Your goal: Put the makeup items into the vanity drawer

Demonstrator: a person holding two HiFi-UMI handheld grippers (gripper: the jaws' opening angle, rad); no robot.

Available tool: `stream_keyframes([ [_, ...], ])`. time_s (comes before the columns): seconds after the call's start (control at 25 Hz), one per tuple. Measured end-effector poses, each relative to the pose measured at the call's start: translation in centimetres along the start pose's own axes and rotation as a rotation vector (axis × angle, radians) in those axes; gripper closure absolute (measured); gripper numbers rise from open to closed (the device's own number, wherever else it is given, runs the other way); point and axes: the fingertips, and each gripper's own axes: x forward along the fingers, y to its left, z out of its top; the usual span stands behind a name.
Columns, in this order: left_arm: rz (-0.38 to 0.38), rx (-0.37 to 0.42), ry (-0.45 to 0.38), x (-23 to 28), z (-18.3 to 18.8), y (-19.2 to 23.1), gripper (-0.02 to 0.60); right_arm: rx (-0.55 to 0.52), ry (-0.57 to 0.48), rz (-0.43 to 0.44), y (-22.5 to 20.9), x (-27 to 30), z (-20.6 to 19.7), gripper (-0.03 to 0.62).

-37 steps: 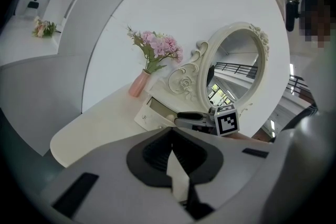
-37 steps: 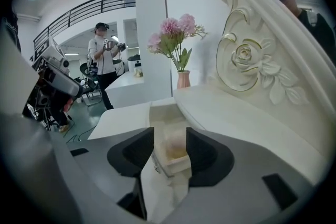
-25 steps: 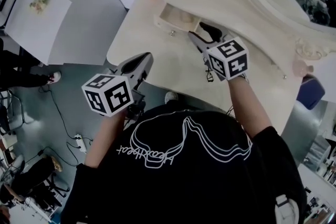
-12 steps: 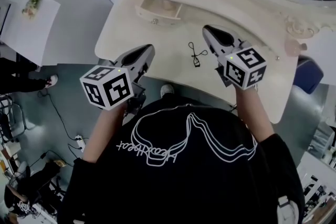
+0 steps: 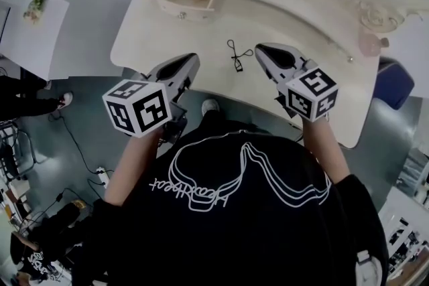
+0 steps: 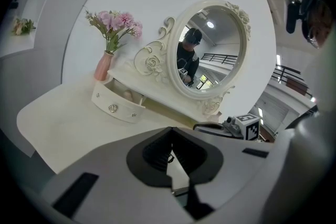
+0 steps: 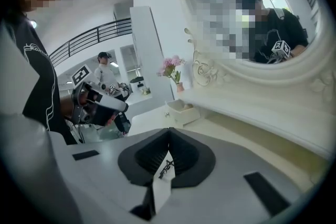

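The thin black wiry makeup tool [image 5: 234, 57] lies flat on the cream vanity tabletop [image 5: 154, 37], just beside the tip of your right gripper [image 5: 259, 50]. That claw is clenched tight, with nothing grasped. Your left gripper [image 5: 193, 60], near the table's front edge, is clenched and empty too. The small cream drawer [image 5: 186, 2] stands pulled open, well apart from the tool, at the back left.

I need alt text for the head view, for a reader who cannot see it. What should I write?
Seen from above, a person in a black shirt holds the left gripper and the right gripper over a cream vanity table; a small black tool lies between them, and the drawer is open.
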Motion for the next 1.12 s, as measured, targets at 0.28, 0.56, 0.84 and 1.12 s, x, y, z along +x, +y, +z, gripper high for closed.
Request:
stream_keyframes([
  [0.28, 0.031, -0.018, 0.004, 0.2, -1.8, -0.4, 0.575, 0.003, 0.092, 0.063, 0.7, 0.5, -3.6, 0.419],
  [0.56, 0.071, -0.038, -0.002, -0.4, -3.5, -0.3, 0.575, -0.014, 0.173, 0.109, 1.9, 2.1, -7.1, 0.352],
  [0.84, 0.099, -0.056, -0.011, -1.7, -4.8, -0.3, 0.575, -0.061, 0.260, 0.101, 2.4, 4.0, -10.4, 0.419],
  [1.12, 0.121, -0.063, -0.031, -2.4, -4.9, 0.2, 0.575, -0.070, 0.324, 0.042, 1.7, 5.4, -11.7, 0.464],
])
